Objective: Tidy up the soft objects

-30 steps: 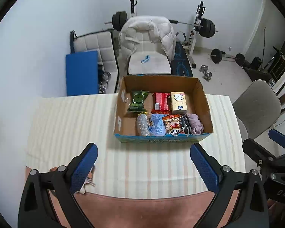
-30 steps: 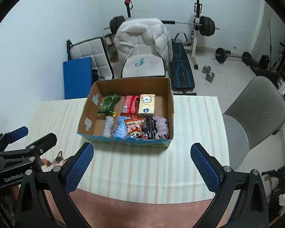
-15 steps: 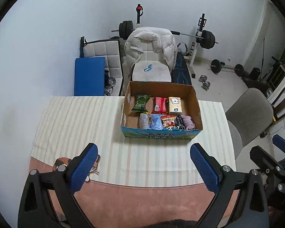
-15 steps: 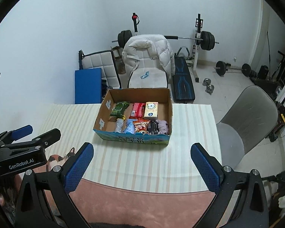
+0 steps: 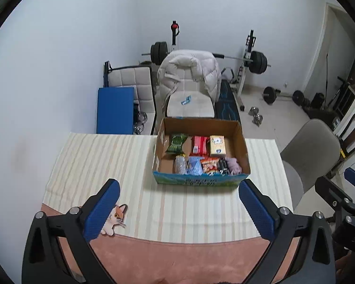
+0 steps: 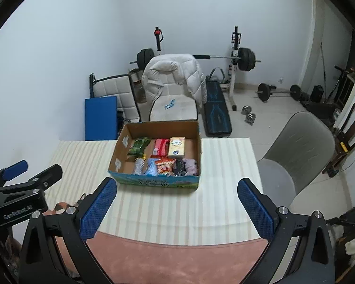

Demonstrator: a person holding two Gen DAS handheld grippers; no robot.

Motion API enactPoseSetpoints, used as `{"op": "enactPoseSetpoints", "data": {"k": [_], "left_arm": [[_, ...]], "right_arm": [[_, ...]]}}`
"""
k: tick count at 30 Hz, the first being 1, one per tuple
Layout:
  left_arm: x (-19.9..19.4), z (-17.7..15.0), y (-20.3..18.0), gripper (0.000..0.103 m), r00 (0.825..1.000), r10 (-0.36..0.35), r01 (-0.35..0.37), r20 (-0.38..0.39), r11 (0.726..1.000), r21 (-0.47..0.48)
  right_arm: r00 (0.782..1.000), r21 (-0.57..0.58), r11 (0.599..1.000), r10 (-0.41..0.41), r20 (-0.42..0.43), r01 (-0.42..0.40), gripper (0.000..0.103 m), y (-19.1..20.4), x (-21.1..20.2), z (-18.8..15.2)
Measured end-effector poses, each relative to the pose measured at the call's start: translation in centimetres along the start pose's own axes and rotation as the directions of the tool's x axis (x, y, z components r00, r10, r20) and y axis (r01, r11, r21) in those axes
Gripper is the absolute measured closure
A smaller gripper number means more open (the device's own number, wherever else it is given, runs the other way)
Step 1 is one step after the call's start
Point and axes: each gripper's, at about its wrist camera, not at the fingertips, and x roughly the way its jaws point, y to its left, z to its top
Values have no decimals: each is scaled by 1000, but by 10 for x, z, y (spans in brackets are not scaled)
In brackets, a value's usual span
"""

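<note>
I hold both claws high and back from the table, so the whole cardboard box (image 5: 201,151) stays in sight. My left gripper (image 5: 177,209) and right gripper (image 6: 176,207) gape wide, gripping nothing. The packets and pink cloth (image 5: 233,165) sit packed in the box; a small plush cat (image 5: 113,220) lies alone at the tablecloth's (image 5: 101,161) near edge, probably the next pick.

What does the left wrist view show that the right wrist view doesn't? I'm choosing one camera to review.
Only the left wrist view clearly shows the cat plush at the tablecloth's near edge, and the right claw at its margin. Only the right wrist view shows the left claw. Both show the cardboard box of packed items on the striped tablecloth.
</note>
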Motion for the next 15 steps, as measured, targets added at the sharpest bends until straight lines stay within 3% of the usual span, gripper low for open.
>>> {"op": "enactPoseSetpoints", "data": {"k": [15], "left_arm": [[-7, 2, -7, 0, 999, 26, -26, 32, 1000, 2]], "right_arm": [[999, -17, 1000, -15, 48, 16, 0, -2, -10, 14]]}}
